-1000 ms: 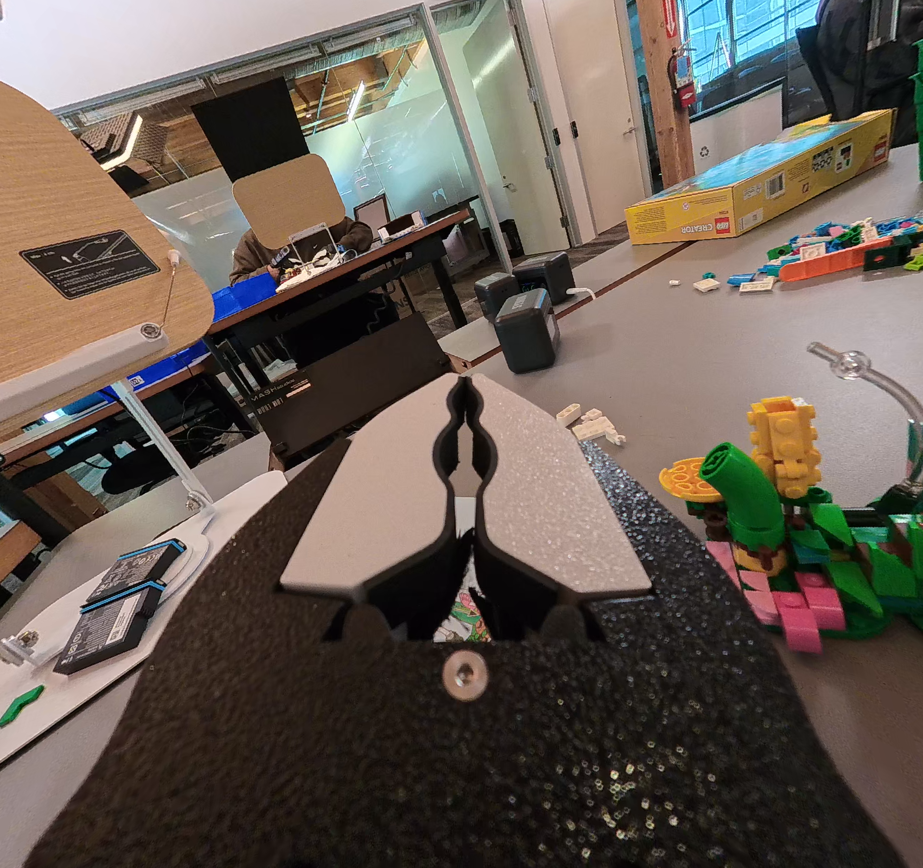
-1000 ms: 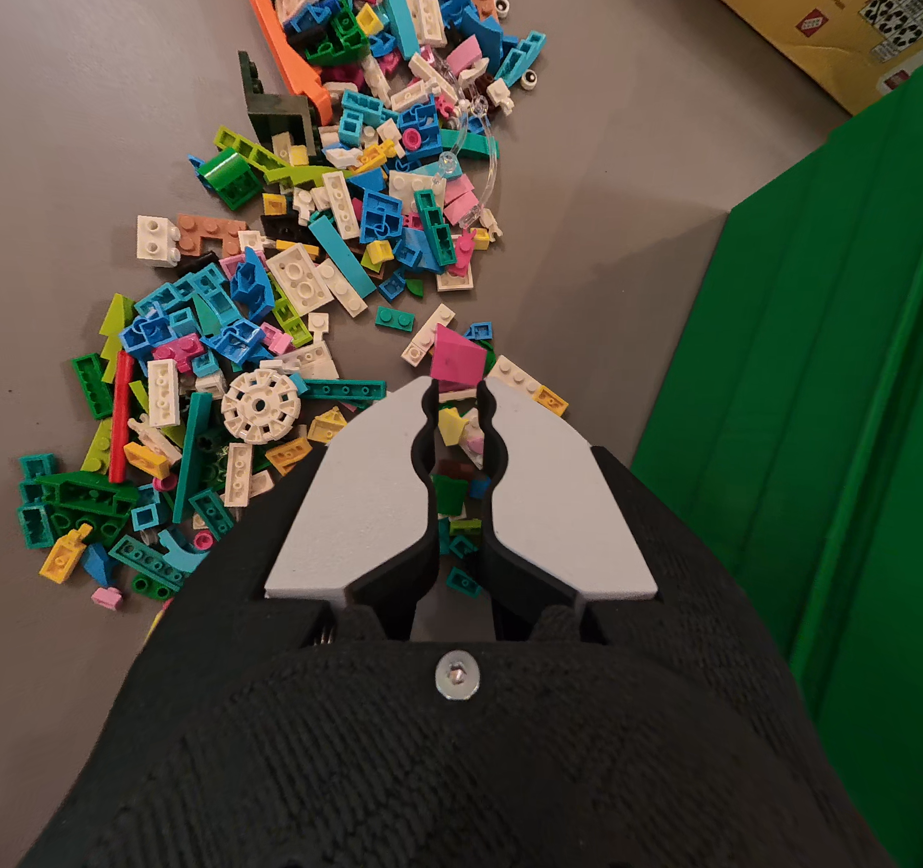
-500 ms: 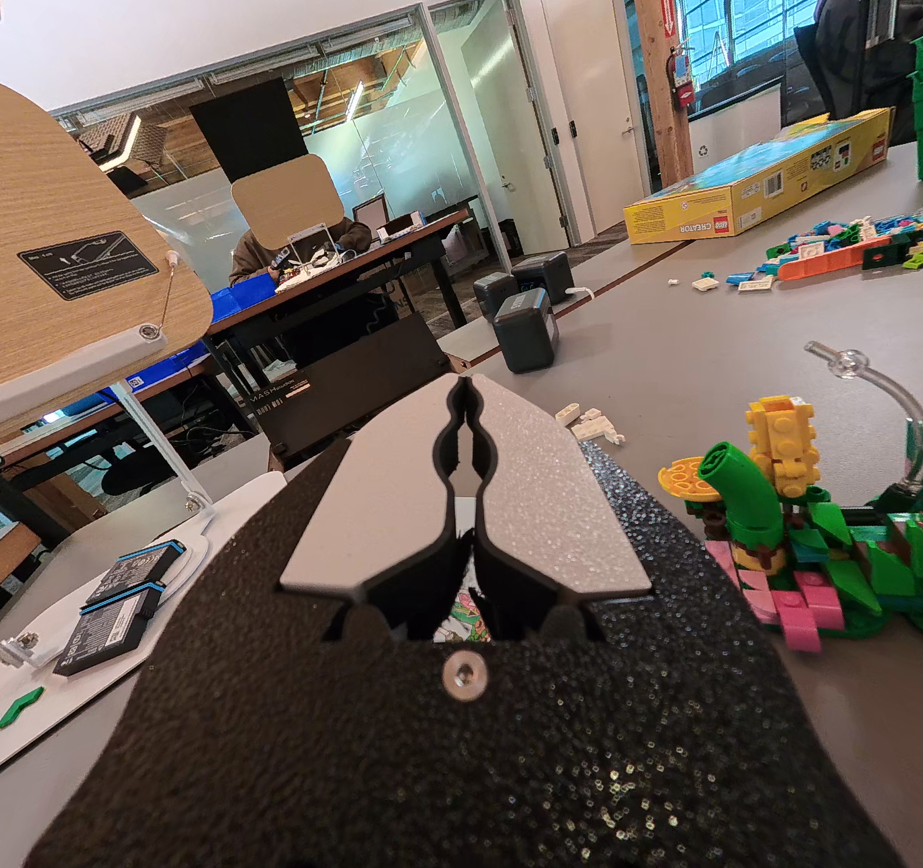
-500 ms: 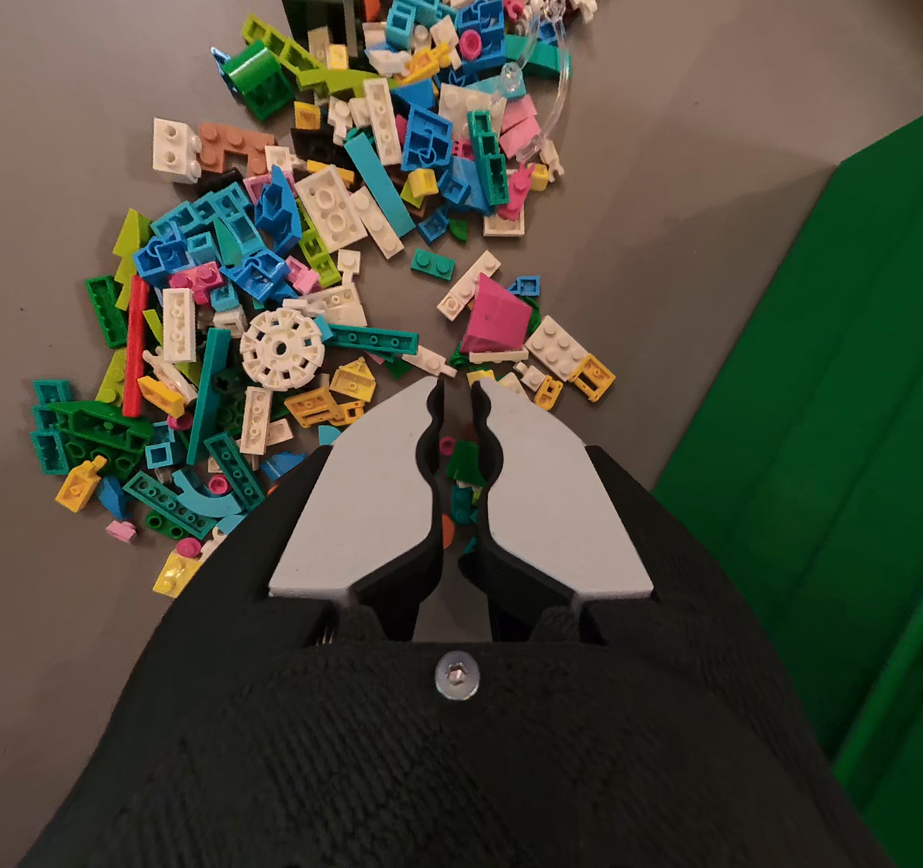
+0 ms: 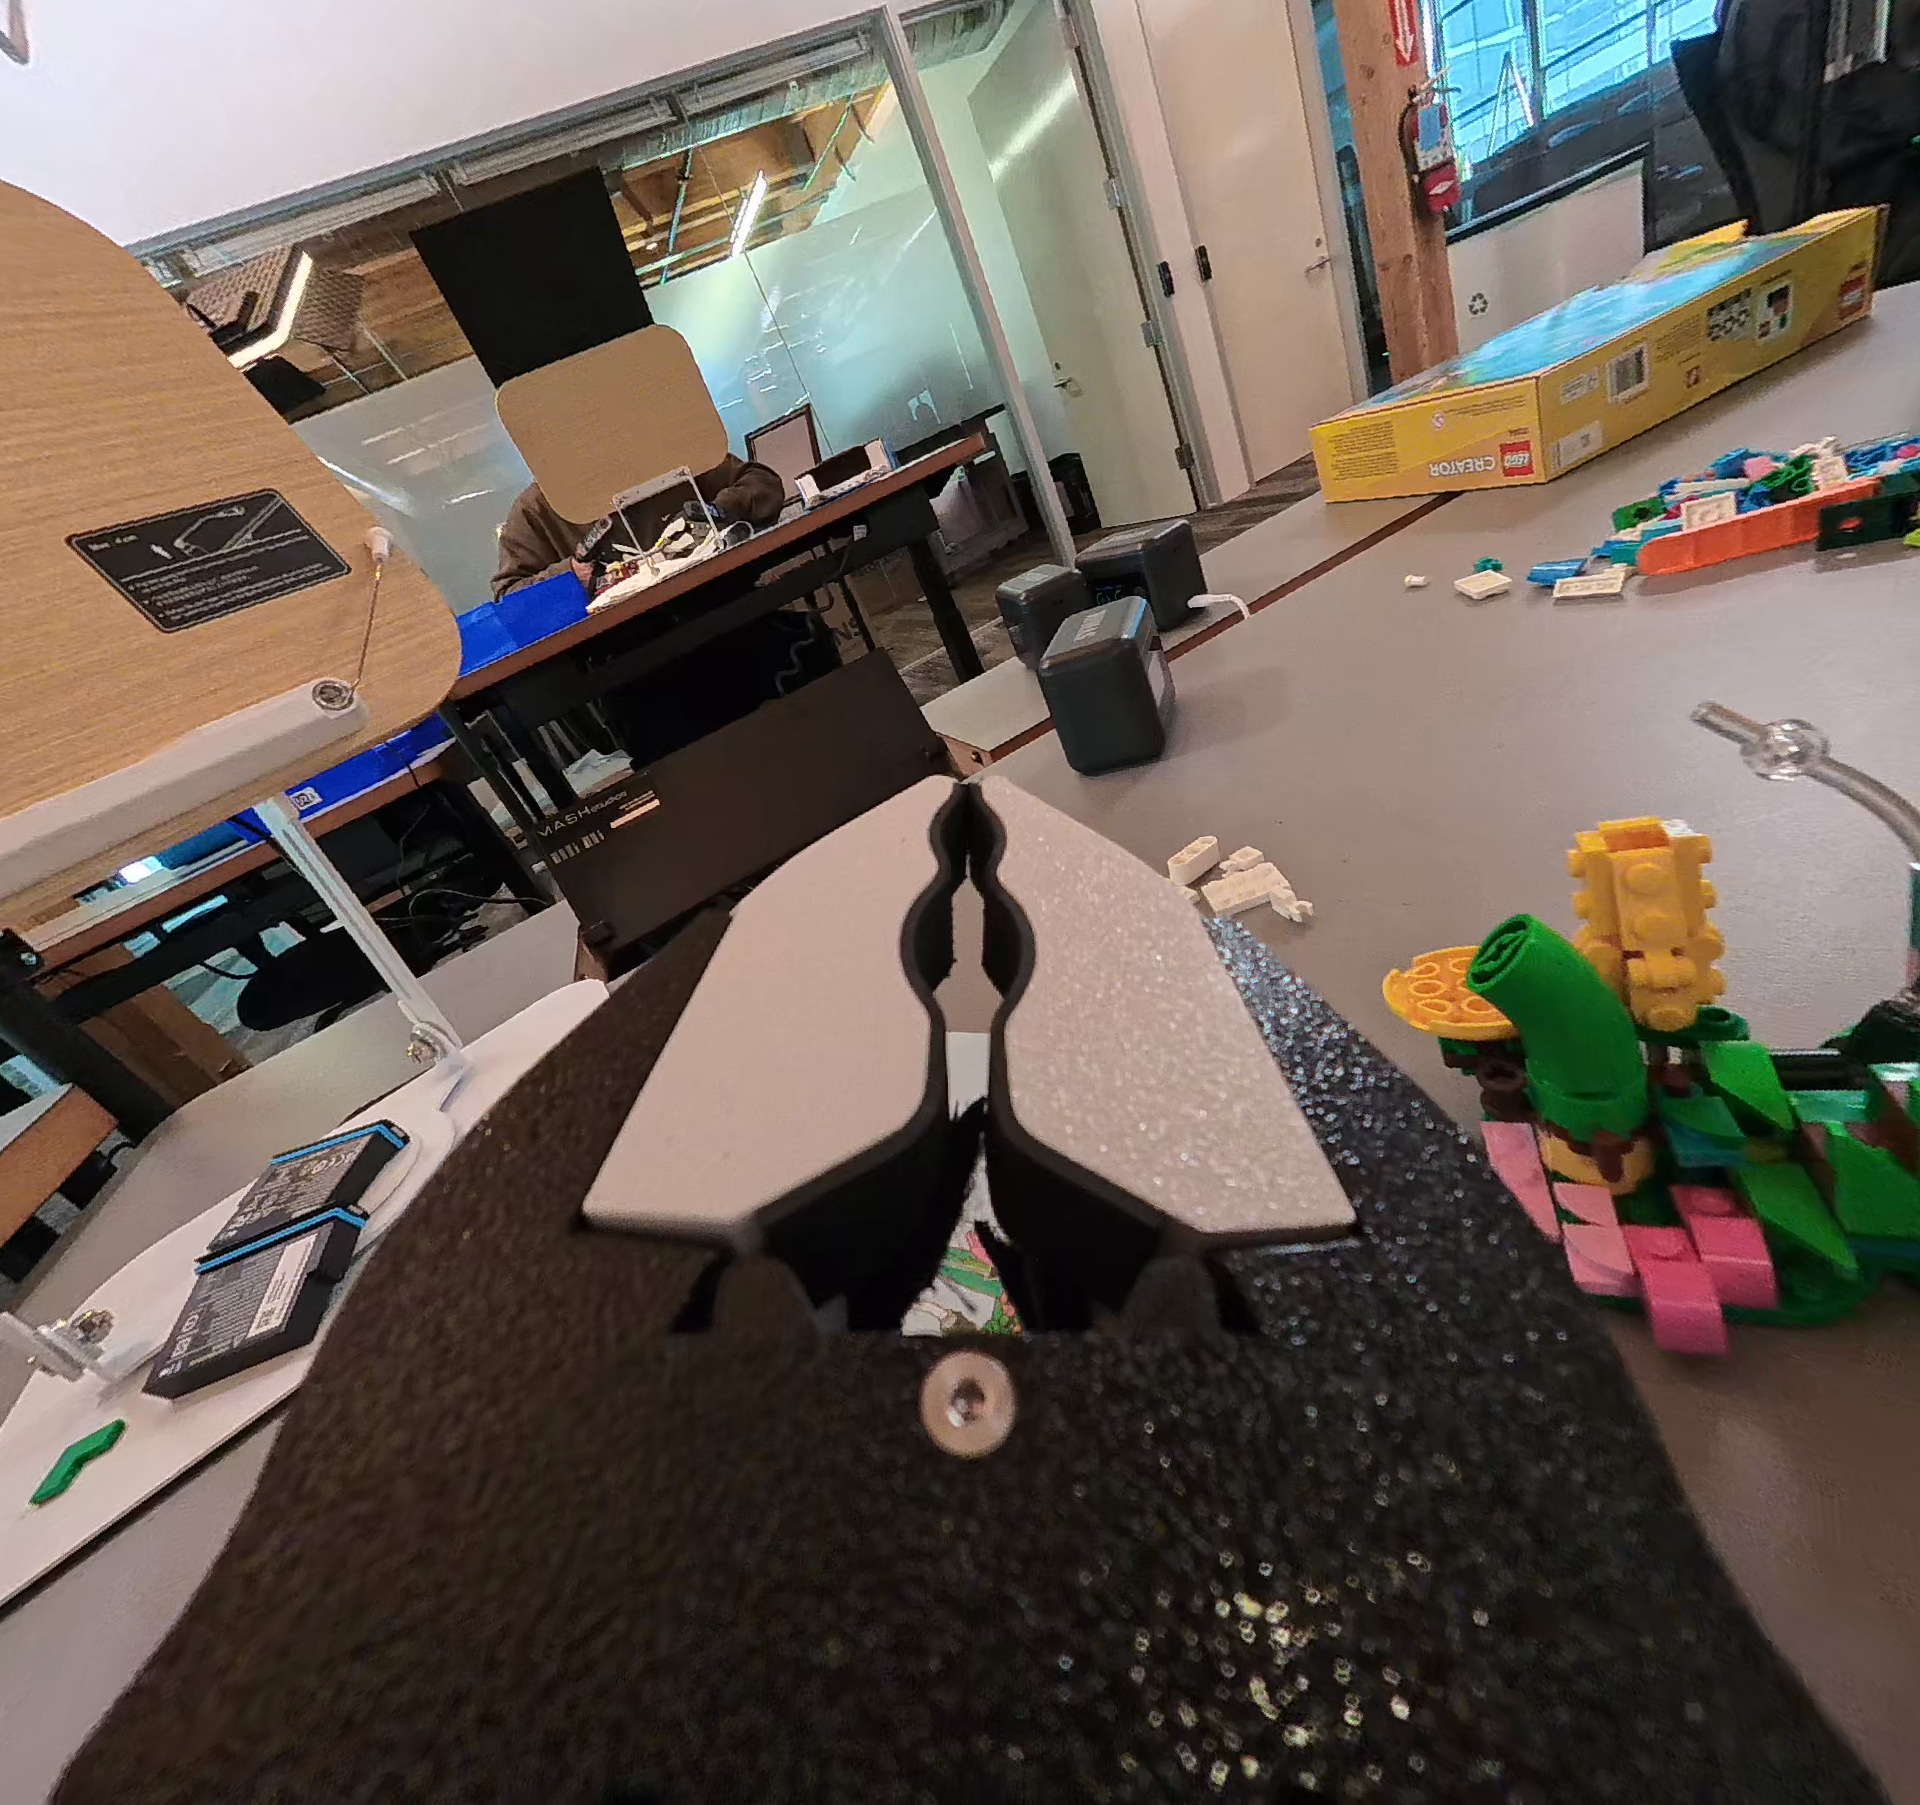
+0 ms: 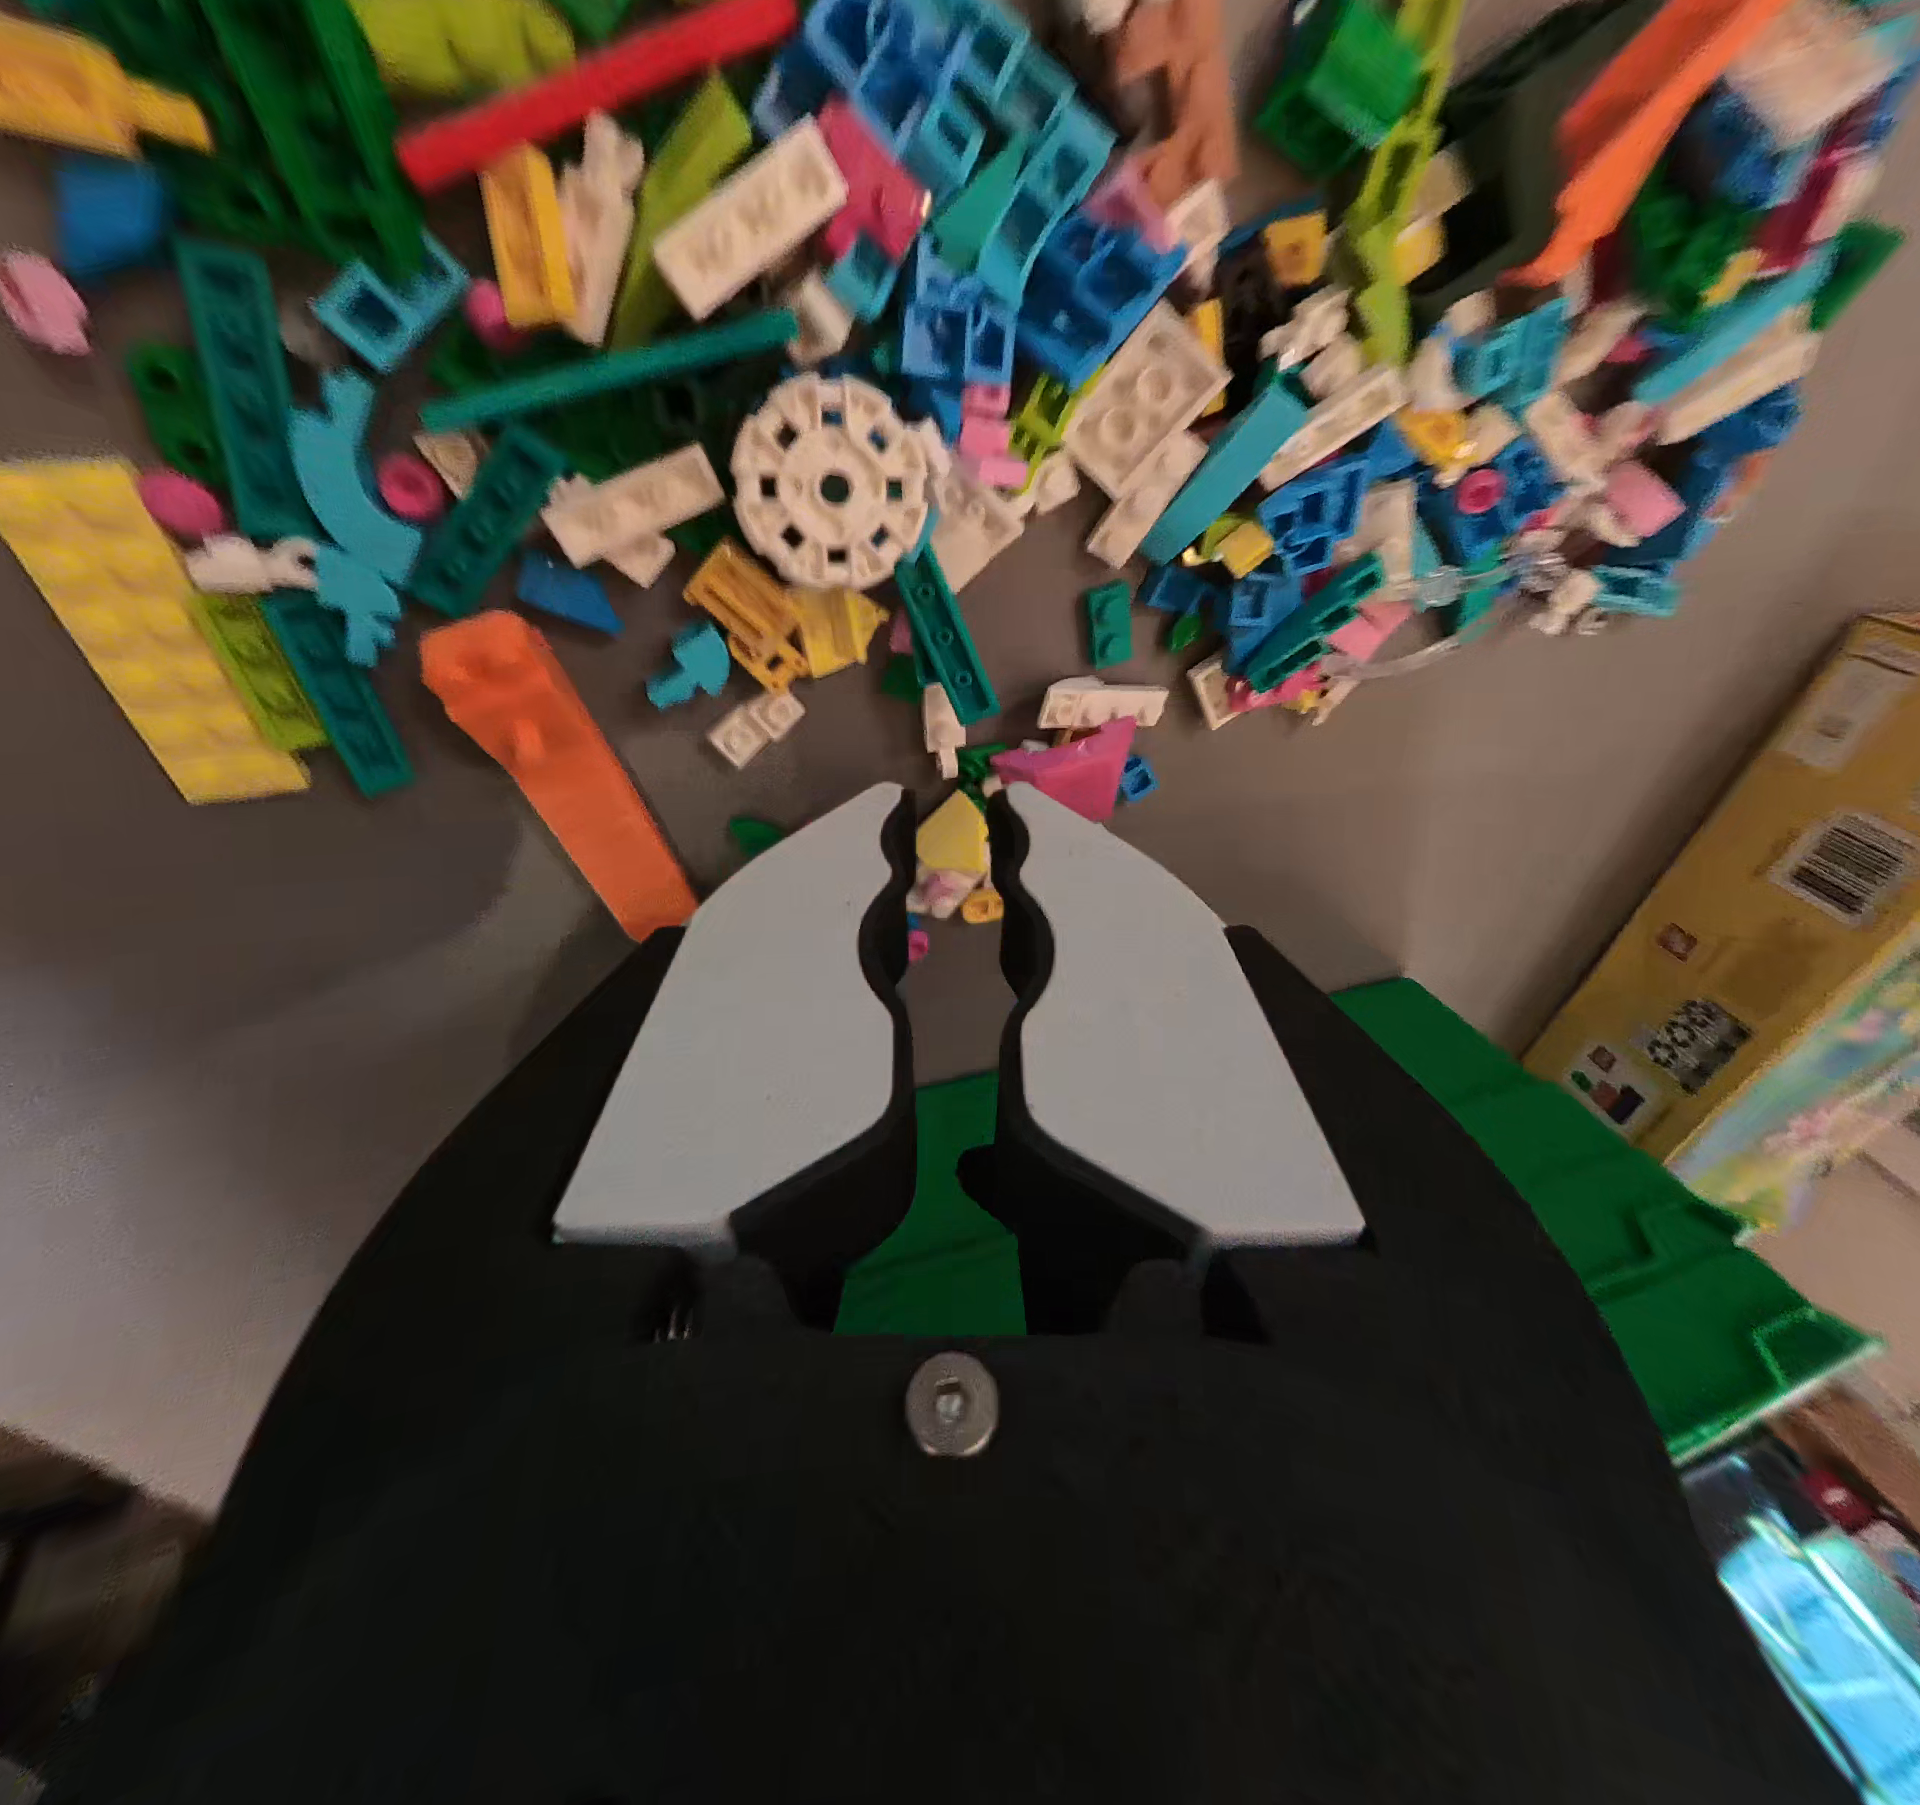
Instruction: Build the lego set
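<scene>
In the right wrist view, my right gripper (image 6: 954,799) hovers low over the near edge of a pile of loose Lego pieces (image 6: 1039,301). Its jaws stand a narrow gap apart and hold nothing. A small yellow piece (image 6: 951,836) shows on the table through the gap, and a pink wedge piece (image 6: 1070,768) lies just off the right tip. This view is blurred by motion. In the left wrist view, my left gripper (image 5: 966,799) is shut and empty. The partly built green, pink and yellow model (image 5: 1662,1080) stands to its right.
An orange brick separator (image 6: 551,747), a white wheel disc (image 6: 831,482) and a yellow plate (image 6: 114,612) lie in the pile. A green bin (image 6: 1455,1132) and the yellow set box (image 6: 1766,872) are on the right. Dark boxes (image 5: 1101,695), batteries (image 5: 281,1267) and white bits (image 5: 1236,882) lie near the left gripper. There is about 45 cm between the tips of the two grippers.
My right gripper has swung and turned over the pile and come closer to it, so the green bin now lies under it. The left gripper has not moved.
</scene>
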